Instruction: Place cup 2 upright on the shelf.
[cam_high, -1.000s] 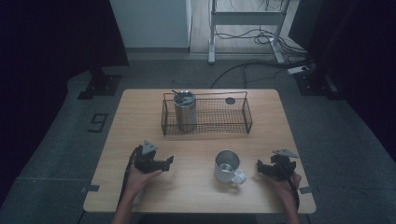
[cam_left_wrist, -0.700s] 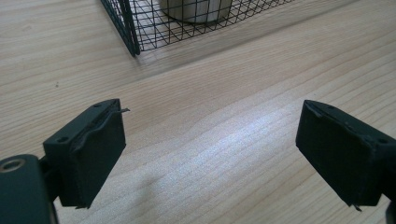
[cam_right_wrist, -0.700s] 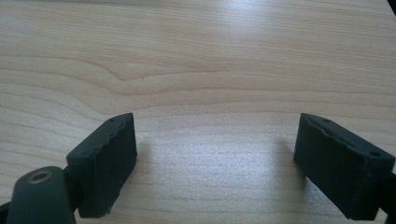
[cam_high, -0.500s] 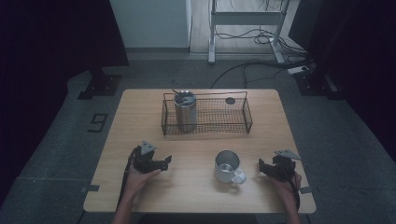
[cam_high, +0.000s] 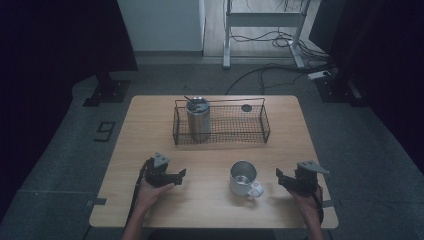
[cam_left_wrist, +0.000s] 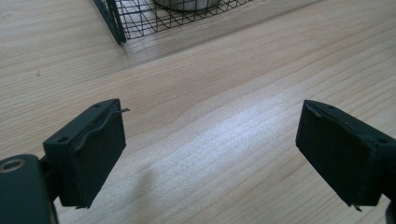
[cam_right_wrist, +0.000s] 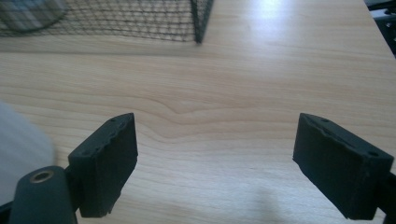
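Wooden table (cam_high: 150, 125) under your hands, left gripper (cam_high: 181, 173) spread wide over bare wood, right gripper (cam_high: 279, 175) just closing a little, jaws apart and empty, steel mug (cam_high: 243, 178) near it, between both grippers, wire basket (cam_high: 220, 102) beyond, steel tumbler (cam_high: 198, 119) upright inside.

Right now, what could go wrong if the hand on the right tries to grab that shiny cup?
1. The cup stands loose on the table, close to the open right gripper. A sideways bump might tip it or push it away.
2. If it is meant for the wire basket, it could catch on the basket's tall rim.
3. The steel tumbler stands upright in the basket's left end, so a careless drop could knock it.
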